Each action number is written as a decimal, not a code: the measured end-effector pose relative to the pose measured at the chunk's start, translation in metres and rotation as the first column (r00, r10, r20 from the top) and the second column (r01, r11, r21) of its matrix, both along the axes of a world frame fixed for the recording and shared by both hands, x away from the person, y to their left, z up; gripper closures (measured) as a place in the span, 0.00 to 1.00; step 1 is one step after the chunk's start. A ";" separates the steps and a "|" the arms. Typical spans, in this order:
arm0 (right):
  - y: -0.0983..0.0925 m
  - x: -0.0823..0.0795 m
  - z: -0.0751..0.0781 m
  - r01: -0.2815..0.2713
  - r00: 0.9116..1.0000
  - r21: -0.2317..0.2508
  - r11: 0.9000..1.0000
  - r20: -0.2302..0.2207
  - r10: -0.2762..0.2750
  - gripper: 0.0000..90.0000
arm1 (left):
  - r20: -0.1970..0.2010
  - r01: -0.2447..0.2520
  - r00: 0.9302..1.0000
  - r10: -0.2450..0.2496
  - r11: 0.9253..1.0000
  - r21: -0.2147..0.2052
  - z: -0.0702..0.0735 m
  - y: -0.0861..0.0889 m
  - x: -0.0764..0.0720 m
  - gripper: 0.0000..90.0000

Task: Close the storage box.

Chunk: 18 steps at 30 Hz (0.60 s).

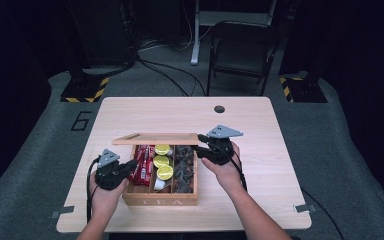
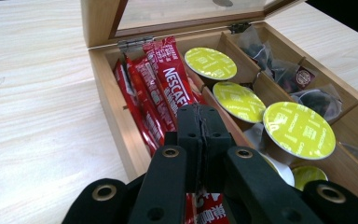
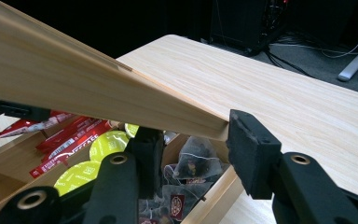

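Red Nescafé coffee stick sits in left compartment of wooden tea box; my left gripper clamps its lower end. Right gripper pinches wooden glass-paned lid edge (thin purchase). If lid slips, it drops onto left gripper; a hasty pull could drag neighbouring sticks out.

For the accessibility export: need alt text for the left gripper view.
The left gripper, fingers shut on a red sachet, sits over an open wooden box on a pale table. Its left compartment holds more red Nescafe sachets, the middle one yellow-lidded pods, the right one clear tea bags; the lid stands raised behind.
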State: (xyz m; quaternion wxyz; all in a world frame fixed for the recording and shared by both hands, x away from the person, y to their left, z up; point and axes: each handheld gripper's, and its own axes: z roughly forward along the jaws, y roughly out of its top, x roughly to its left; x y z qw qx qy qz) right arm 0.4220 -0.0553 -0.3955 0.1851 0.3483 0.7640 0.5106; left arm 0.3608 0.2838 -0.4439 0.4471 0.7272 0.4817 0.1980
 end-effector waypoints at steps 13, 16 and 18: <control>0.000 0.003 0.002 0.002 1.000 0.011 1.000 0.000 -0.002 0.63 | -0.002 -0.061 0.998 0.061 0.998 -0.020 0.003 0.028 -0.007 0.98; 0.000 0.003 0.002 0.002 1.000 0.012 1.000 0.000 -0.002 0.63 | 0.005 -0.072 0.997 0.072 0.997 -0.024 0.004 0.034 -0.007 0.98; 0.000 0.003 0.002 0.002 1.000 0.010 1.000 0.001 -0.002 0.63 | 0.008 -0.078 0.997 0.078 0.997 -0.021 0.004 0.038 -0.006 0.98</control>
